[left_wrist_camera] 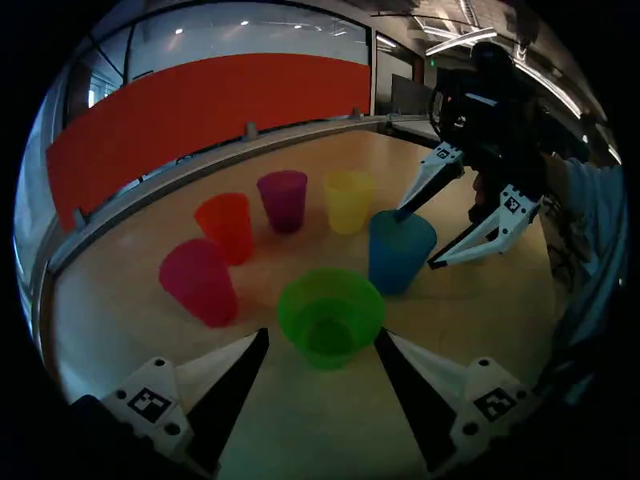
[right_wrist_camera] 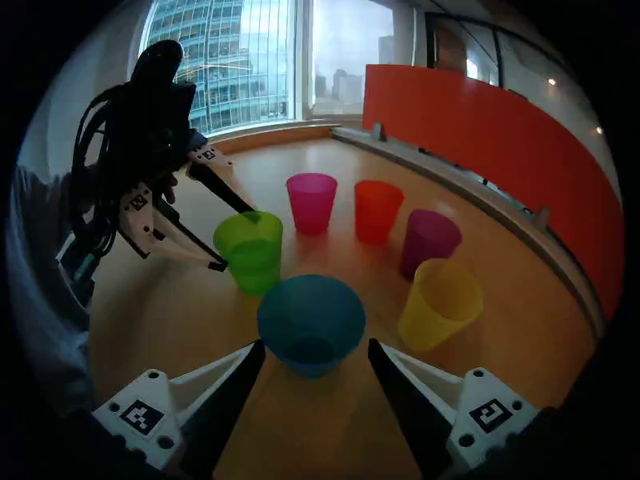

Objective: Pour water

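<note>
A green cup (left_wrist_camera: 330, 316) stands upright on the wooden table (left_wrist_camera: 448, 336), in the gap of my left gripper (left_wrist_camera: 320, 332), whose fingers stay apart on either side of it. To its right stands a blue cup (left_wrist_camera: 400, 250), straddled by my right gripper (left_wrist_camera: 414, 240), held by a hand. In the right gripper view the blue cup (right_wrist_camera: 310, 320) sits between the spread fingers of the right gripper (right_wrist_camera: 314, 344). Farther left, the left gripper (right_wrist_camera: 236, 240) brackets the green cup (right_wrist_camera: 250, 250). Whether either cup holds water I cannot tell.
Several more cups form a ring behind: pink (left_wrist_camera: 198, 280), orange-red (left_wrist_camera: 226, 226), purple (left_wrist_camera: 282, 198) and yellow (left_wrist_camera: 349, 200). An orange partition (left_wrist_camera: 208, 104) runs along the table's far edge. A sleeve (right_wrist_camera: 40, 272) is at the left.
</note>
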A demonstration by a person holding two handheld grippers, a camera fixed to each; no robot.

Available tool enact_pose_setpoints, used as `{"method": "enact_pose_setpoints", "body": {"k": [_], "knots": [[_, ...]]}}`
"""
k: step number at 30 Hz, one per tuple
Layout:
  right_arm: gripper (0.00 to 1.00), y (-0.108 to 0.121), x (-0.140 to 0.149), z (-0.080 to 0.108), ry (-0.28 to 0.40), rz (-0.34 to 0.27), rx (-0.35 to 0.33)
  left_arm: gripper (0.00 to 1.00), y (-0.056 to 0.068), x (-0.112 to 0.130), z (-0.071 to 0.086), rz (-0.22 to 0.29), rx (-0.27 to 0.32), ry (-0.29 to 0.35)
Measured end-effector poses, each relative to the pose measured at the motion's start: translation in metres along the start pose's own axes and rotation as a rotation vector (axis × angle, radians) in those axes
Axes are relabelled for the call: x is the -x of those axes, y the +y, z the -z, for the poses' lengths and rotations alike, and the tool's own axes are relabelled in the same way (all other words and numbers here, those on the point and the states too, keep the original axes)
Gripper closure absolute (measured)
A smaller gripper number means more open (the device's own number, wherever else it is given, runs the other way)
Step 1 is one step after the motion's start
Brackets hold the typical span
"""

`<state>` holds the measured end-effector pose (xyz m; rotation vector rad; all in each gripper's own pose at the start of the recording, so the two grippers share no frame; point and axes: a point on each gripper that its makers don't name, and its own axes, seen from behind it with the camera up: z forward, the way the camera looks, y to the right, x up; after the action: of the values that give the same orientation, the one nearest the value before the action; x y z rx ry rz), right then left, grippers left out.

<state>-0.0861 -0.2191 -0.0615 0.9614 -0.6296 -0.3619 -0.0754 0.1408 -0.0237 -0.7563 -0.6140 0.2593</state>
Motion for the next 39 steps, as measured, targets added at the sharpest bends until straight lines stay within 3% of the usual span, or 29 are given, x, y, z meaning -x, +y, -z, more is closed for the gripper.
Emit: {"method": "enact_pose_setpoints", "body": {"k": [14, 26, 39], "knots": [[0.00, 0.010, 0.019, 0.045, 0.032, -0.038, 0.095, 0.01, -0.006, 0.004, 0.040, 0.031, -0.071, 0.050], [0.00, 0.021, 0.017, 0.073, 0.123, -0.091, 0.191, 0.01, -0.018, -0.001, 0.068, 0.071, -0.172, 0.131], [0.00, 0.043, 0.002, 0.110, 0.276, -0.140, 0.364, 0.01, -0.051, -0.021, 0.110, 0.109, -0.369, 0.293]]}}
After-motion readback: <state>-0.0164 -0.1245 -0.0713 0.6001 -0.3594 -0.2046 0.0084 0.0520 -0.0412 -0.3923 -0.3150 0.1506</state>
